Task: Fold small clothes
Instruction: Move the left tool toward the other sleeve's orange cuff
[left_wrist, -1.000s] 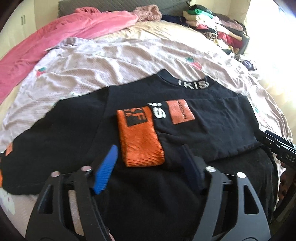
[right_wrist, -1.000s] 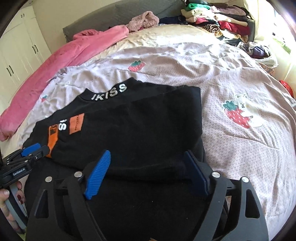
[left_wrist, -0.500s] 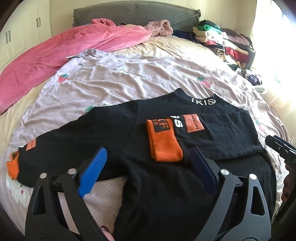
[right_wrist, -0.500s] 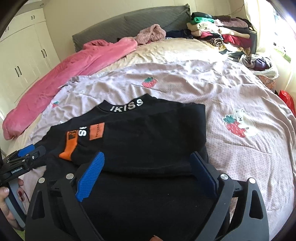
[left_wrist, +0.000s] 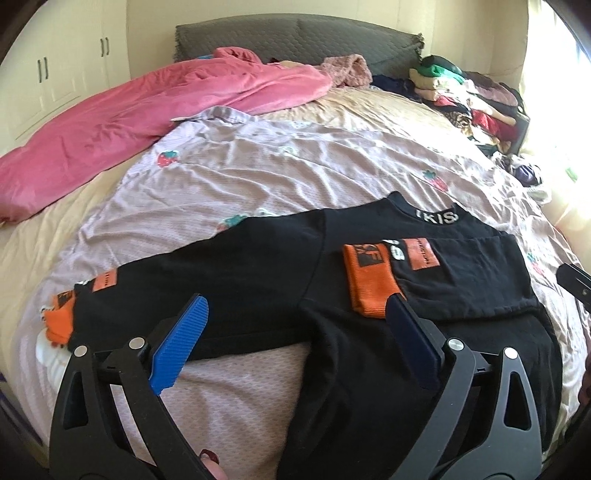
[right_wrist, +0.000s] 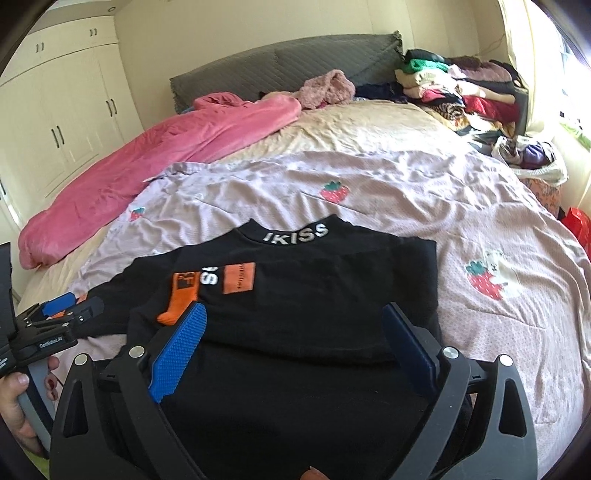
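Note:
A black long-sleeved top with orange cuffs and a white "IKISS" collar lies flat on the bed; it also shows in the right wrist view. Its right sleeve is folded across the chest, the orange cuff near the middle. Its left sleeve stretches out to the left, ending in an orange cuff. My left gripper is open and empty above the top's left side. My right gripper is open and empty above the top's lower right part.
A pink blanket lies along the bed's far left. A pile of folded clothes stands at the far right corner. The bed is covered by a lilac strawberry-print sheet. A grey headboard and white wardrobes are behind.
Both grippers have pulled back and up from the top, so more of the bed shows. The left gripper has also shifted left, bringing the outstretched left sleeve into view.

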